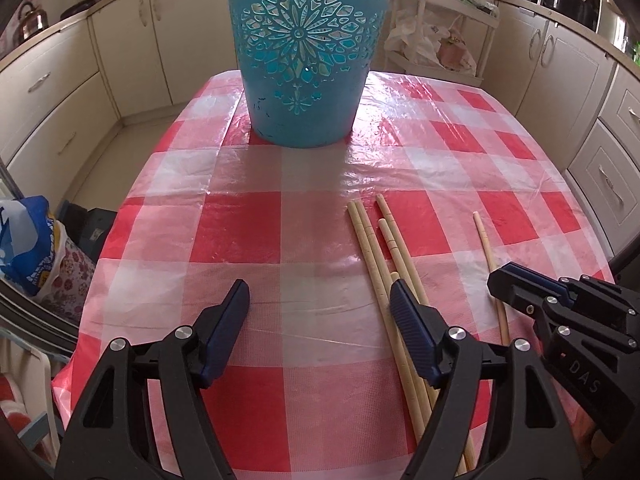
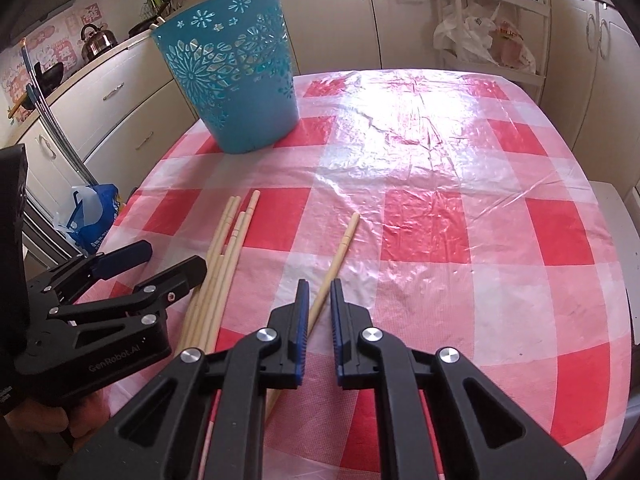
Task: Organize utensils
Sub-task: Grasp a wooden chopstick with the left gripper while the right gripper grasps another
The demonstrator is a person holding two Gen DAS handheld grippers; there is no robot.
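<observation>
Well, the biggest things are the cream cupboards that go all the way around the room. A shiny kettle sits on top of them, far off at the left.

Next comes the table. It has a red and white checked cloth with clear, crinkly plastic over it. The light makes the plastic shine at the far end.

A blue basket stands upright at the far end of the table, toward the left side. It has flower shapes cut into its wall. It is well apart from the sticks and from both tools.

The left gripper is wide open. Only bare cloth shows between its two fingers, so it holds nothing. Its right finger sits over a bunch of chopsticks.

The right gripper is closed almost all the way, with just a thin gap. It is pinched on the single chopstick, which runs slanted between its tips and then goes under its left finger. Both tools point down at the table, side by side.

The bunch of chopsticks lies flat on the cloth near the front edge, with the sticks close together and pointing toward the basket. The single chopstick lies a little to the right of the bunch, apart from it.
</observation>
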